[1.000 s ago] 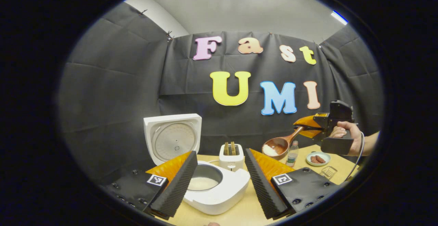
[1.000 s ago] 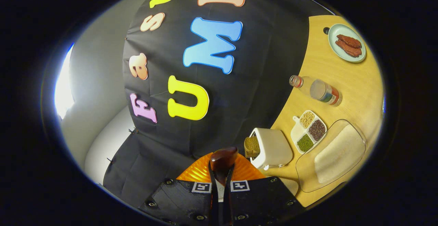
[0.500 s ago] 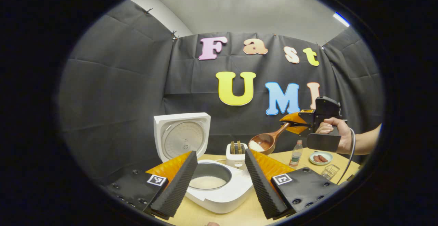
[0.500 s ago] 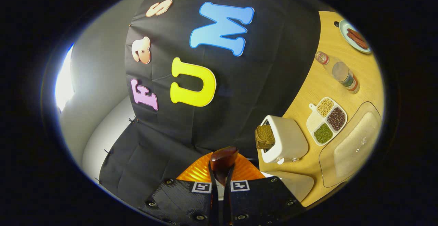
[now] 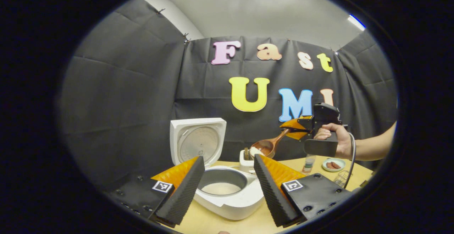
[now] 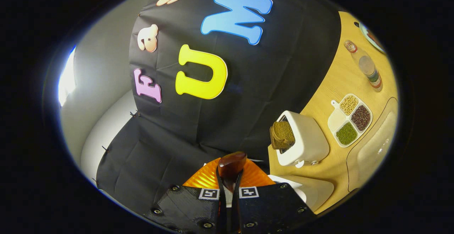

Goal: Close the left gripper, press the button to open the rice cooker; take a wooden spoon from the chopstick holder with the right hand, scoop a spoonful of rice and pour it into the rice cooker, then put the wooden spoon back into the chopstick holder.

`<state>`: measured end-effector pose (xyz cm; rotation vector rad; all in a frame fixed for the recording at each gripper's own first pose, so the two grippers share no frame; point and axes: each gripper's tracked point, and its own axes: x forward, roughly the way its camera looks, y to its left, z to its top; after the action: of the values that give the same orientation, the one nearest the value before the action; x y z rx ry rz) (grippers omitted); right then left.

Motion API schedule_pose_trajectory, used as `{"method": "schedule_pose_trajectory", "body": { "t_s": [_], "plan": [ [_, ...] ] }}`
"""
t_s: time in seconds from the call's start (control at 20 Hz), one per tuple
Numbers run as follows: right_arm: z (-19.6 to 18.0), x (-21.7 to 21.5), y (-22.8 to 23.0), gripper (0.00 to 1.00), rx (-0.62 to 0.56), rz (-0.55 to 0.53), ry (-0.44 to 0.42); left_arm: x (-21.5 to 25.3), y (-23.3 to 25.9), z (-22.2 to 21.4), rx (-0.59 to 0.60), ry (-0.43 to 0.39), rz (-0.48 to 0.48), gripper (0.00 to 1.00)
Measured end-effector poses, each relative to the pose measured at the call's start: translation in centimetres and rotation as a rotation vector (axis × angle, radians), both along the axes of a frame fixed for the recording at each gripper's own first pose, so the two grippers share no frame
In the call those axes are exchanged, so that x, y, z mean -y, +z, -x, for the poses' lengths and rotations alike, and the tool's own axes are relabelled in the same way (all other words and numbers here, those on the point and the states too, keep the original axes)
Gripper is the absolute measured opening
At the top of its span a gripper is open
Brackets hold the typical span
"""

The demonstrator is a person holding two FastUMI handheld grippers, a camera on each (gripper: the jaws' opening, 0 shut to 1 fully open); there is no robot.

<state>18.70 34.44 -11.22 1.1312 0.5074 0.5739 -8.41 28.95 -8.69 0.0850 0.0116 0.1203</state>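
- Left claw (image 5: 227,188) hangs low over the worktop (image 5: 212,223), fingers spread wide apart, framing the rice cooker (image 5: 227,195).
- Right claw (image 5: 291,129), held in a hand (image 5: 335,140), is clamped on the wooden spoon (image 5: 264,147), its fingers pressed together around the handle.
- Rice cooker stands open, lid up, white rice in the pot.
- Spoon's bowl carries rice, above the toaster (image 5: 245,157) just behind the cooker.

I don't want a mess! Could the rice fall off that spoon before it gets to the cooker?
It could. The wooden spoon is tilted, with its rice sitting near the low edge, and it seems short of the rice cooker pot, above the toaster, so grains might land there. Also, the right tool pinches only the handle's end, so the spoon might twist.
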Motion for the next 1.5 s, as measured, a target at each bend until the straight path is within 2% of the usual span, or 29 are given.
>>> {"method": "schedule_pose_trajectory", "body": {
  "t_s": [0.35,0.7,1.05,1.3,1.5],
  "plan": [
    [-0.9,-4.5,-0.7,0.06,0.039,0.098,0.057,-2.0,-1.2,0.7,-0.023,0.020,-0.002,0.96],
    [-1.2,-10.3,-2.1,0.06,0.135,0.273,0.166,-2.5,-2.5,1.4,-0.066,0.027,-0.036,0.97],
    [-0.6,-16.0,-2.7,0.06,0.350,0.548,0.278,-3.4,-3.0,2.2,-0.078,0.063,-0.016,0.96],
    [1.0,-19.3,-1.5,0.06,0.462,0.599,0.344,-3.9,-3.2,2.6,-0.077,0.082,-0.015,0.96],
    [2.7,-20.6,-0.4,0.06,0.614,0.689,0.394,-3.7,-3.0,2.7,-0.077,0.084,-0.018,0.97]
  ]
}}
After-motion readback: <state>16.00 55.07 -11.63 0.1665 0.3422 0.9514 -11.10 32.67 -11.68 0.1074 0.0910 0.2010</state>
